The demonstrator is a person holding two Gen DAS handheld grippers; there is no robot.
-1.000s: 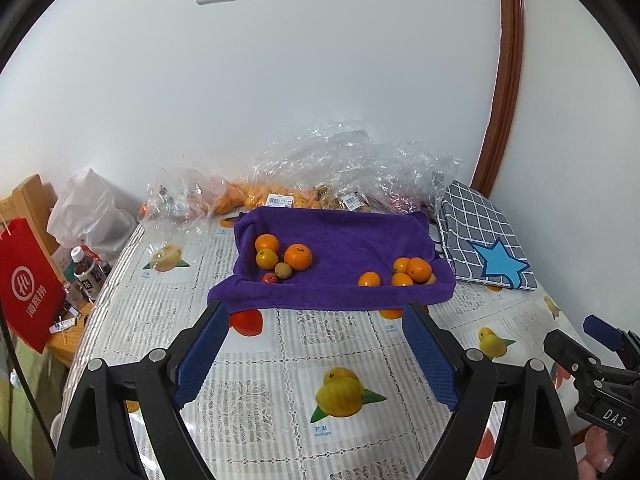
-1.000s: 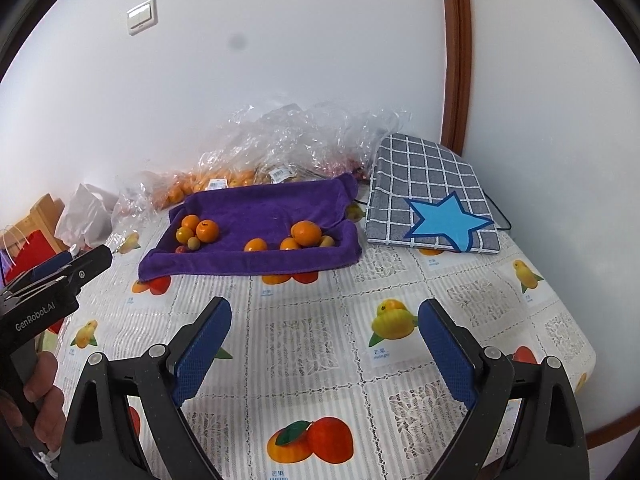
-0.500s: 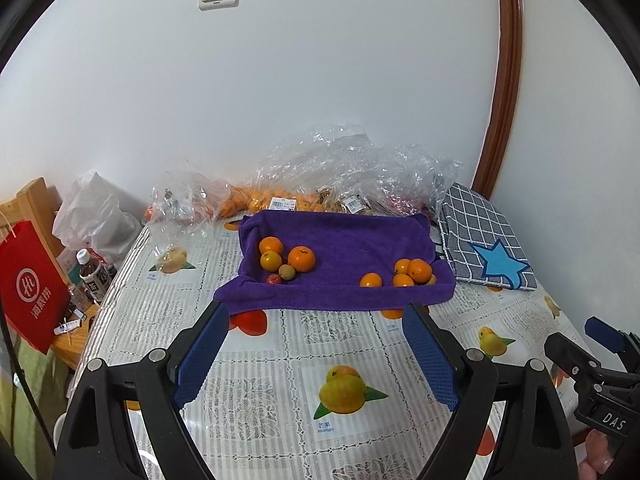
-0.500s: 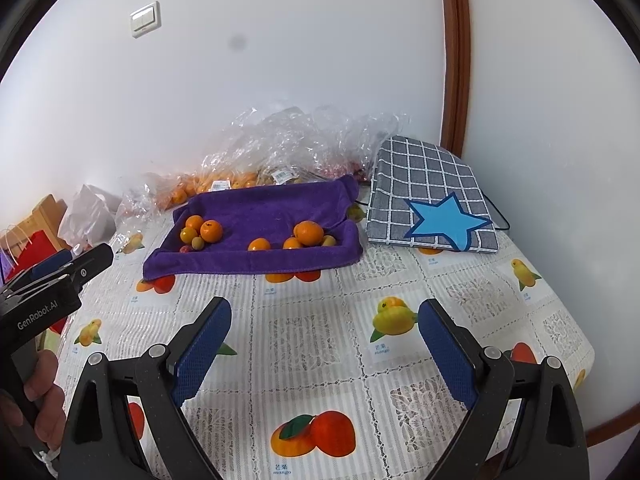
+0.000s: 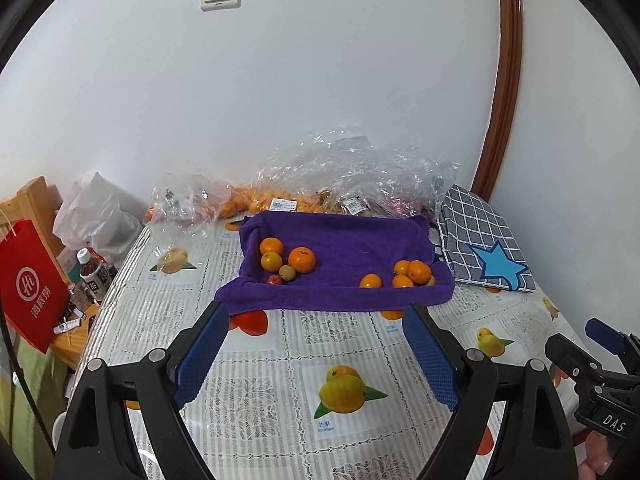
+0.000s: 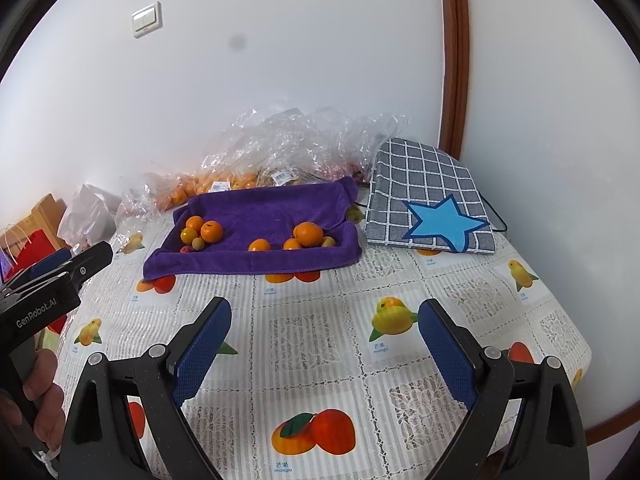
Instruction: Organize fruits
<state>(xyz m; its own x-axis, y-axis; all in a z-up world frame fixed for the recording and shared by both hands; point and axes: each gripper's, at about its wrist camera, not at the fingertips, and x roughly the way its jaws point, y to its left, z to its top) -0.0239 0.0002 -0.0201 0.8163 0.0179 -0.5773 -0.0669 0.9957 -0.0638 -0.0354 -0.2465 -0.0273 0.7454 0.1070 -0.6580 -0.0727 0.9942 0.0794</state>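
Both wrist cams face wall over table (image 5: 256,360); share purple towel (image 6: 272,216), L/R offset.

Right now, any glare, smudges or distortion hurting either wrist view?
Left wrist: fisheye bends the door frame; clear plastic bags show glare, fruit stays sharp. Right wrist: dark smudge over the wall, likely on the lens; purple towel evenly lit.

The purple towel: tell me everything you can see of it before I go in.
The purple towel looks like soft terry cloth, spread flat on the fruit-print tablecloth with its edges turned up like a shallow tray. It holds two clusters of oranges, the left cluster with a small brownish fruit and a red one, the right cluster near its right edge. Clear plastic bags lie behind it, and a checked cushion lies to its right. Neither gripper touches it.
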